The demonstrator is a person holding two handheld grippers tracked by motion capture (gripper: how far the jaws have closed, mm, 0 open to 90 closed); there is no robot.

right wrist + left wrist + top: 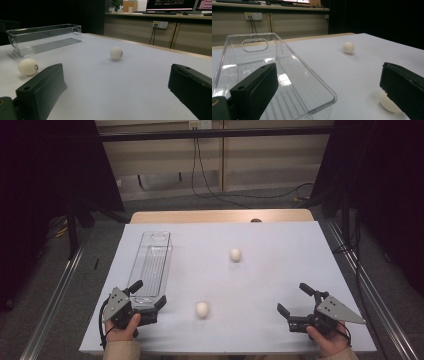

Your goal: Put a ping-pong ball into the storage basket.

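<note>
Both claws are held wide apart and grip nothing: the left claw [148,296] is set at the near end of the clear bin [152,261], one jaw over its inside, while the right claw [296,301] is held low over bare tabletop [280,270]. The near ball [202,309] is seen between them, just right of the bin; the far ball [235,254] lies well apart. A round ball could easily be nudged away by a jaw, or the light bin shoved.
</note>
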